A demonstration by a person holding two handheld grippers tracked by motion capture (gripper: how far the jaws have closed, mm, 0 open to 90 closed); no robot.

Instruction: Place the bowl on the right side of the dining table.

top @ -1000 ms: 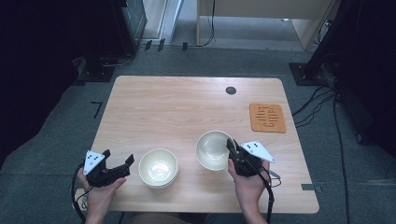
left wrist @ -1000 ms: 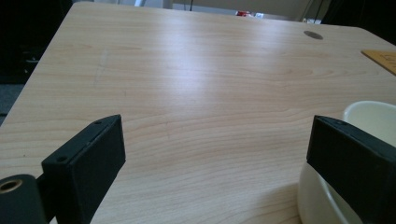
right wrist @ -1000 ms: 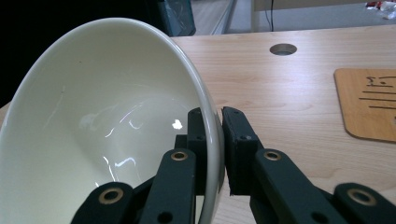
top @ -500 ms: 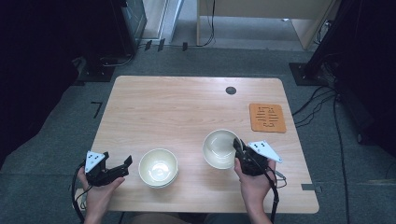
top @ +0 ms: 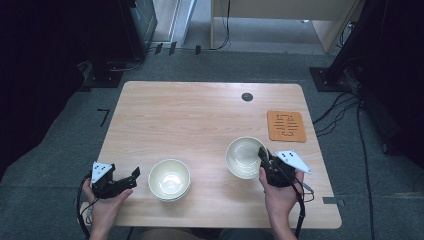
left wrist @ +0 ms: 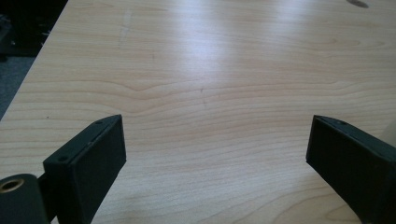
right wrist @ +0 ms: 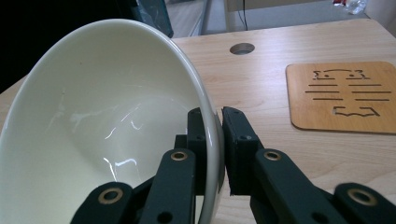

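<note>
Right gripper (top: 264,156) pinching rim of glossy cream ceramic bowl (top: 244,157), tilted, at table's right near orange wooden trivet (top: 286,126), probably its destination. Left gripper (top: 131,177) spread, idle beside stacked cream bowls (top: 169,179).

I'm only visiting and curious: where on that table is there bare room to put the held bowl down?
The far half of the table is bare wood, from the cable hole leftward. Crowded: the near edge, with the stacked bowls, the held bowl and both grippers, and the coaster at right.
</note>
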